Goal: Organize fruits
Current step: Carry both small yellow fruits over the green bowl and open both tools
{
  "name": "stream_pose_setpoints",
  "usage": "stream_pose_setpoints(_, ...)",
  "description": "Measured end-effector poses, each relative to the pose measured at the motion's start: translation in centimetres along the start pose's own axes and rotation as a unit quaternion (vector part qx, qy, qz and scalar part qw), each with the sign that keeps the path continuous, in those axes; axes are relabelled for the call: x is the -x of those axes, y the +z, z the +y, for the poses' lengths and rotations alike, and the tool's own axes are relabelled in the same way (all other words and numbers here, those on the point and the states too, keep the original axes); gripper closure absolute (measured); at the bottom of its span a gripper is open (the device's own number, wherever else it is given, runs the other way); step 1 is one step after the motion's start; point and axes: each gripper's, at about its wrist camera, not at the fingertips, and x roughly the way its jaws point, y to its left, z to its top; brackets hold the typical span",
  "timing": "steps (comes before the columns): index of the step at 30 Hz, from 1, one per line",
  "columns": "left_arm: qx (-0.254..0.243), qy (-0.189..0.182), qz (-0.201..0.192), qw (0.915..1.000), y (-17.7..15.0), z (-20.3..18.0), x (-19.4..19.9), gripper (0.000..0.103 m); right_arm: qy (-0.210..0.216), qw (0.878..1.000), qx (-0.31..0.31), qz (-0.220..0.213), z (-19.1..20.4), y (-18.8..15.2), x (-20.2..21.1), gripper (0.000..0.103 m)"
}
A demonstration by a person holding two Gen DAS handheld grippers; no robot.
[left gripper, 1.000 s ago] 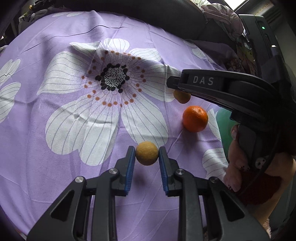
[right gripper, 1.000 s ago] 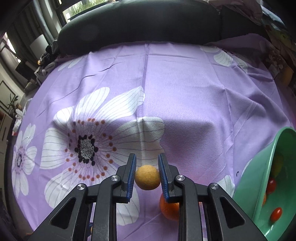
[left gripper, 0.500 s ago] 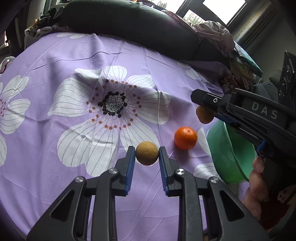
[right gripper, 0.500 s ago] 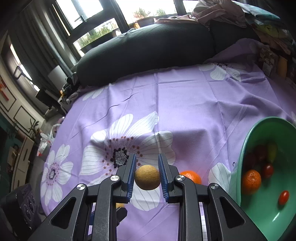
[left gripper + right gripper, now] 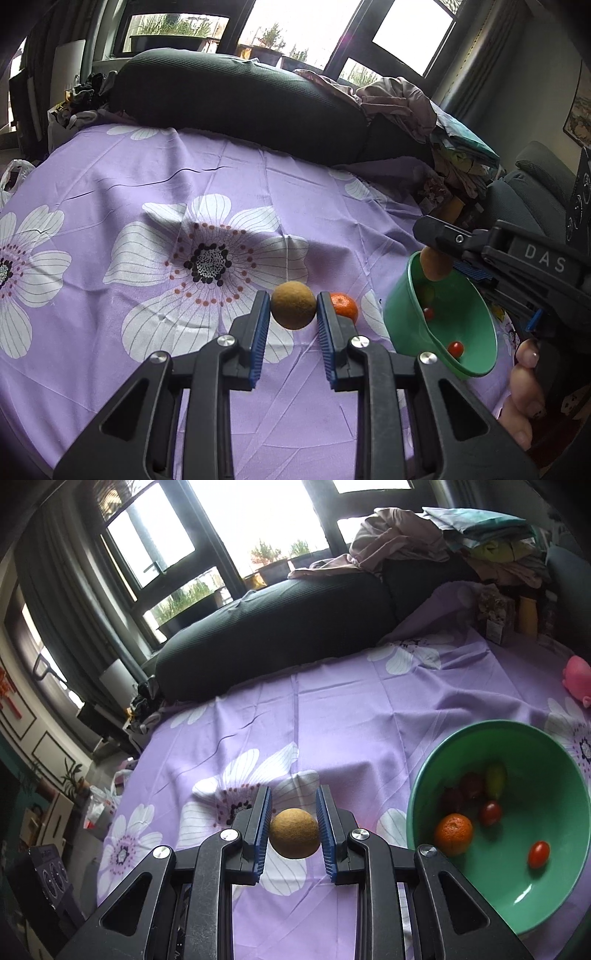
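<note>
Starting on our left, the left gripper has its blue ribbed pads closed on a round tan fruit with a dull, faintly rough skin, held clear above the purple flowered cloth. We judge that the curved skin gives the narrow pads little purchase, so a jolt could squeeze it out and send it rolling across the smooth fabric. Just behind the right-hand pad lies a glossy, dimpled mandarin, loose on the cloth; swinging across low could knock it away.

Further right stands the green bowl, smooth plastic with steep sloping walls. It holds another mandarin, small shiny cherry tomatoes and some darker fruit we cannot name. From the left wrist view the right gripper is over the bowl's near rim, its pads clamped on a second tan fruit. We think letting go here could strike the rim and bounce out, or bruise the soft tomatoes if dropped from height. Both grippers heading for the one bowl might also collide.
</note>
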Motion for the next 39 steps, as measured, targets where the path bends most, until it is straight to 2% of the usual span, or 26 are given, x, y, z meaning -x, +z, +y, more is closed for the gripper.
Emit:
stream_pose_setpoints(9, -0.059, -0.026, -0.031, 0.9974, 1.9, -5.6, 1.0, 0.078, -0.010, 0.997, -0.043, -0.057, -3.1, 0.5, 4.2, 0.077)
stream_pose_setpoints(17, -0.138, -0.066, -0.042, 0.9874, 2.9, -11.6, 1.0, 0.078, -0.047, 0.989, -0.102, -0.099, -7.3, 0.4, 7.5, 0.077)
stream_pose_setpoints(22, -0.151, -0.102, -0.026, 0.9829, 2.6, -13.7, -0.8, 0.078, -0.091, 0.978, -0.144, -0.117, -9.9, -0.1, 9.1, 0.077)
stream_pose_setpoints(26, -0.144, -0.130, 0.005, 0.9810, 2.0, -14.5, -3.0, 0.078, -0.133, 0.968, -0.174, -0.119, -11.6, -0.4, 9.6, 0.077)
stream_pose_setpoints(29, -0.152, -0.156, 0.033, 0.9754, 1.3, -15.4, -4.3, 0.078, -0.151, 0.964, -0.189, -0.113, -12.7, -0.6, 9.5, 0.077)
stream_pose_setpoints(39, -0.172, -0.203, 0.103, 0.9584, -1.3, -17.7, -7.4, 0.078, -0.203, 0.955, -0.205, -0.074, -14.5, -1.0, 8.2, 0.077)
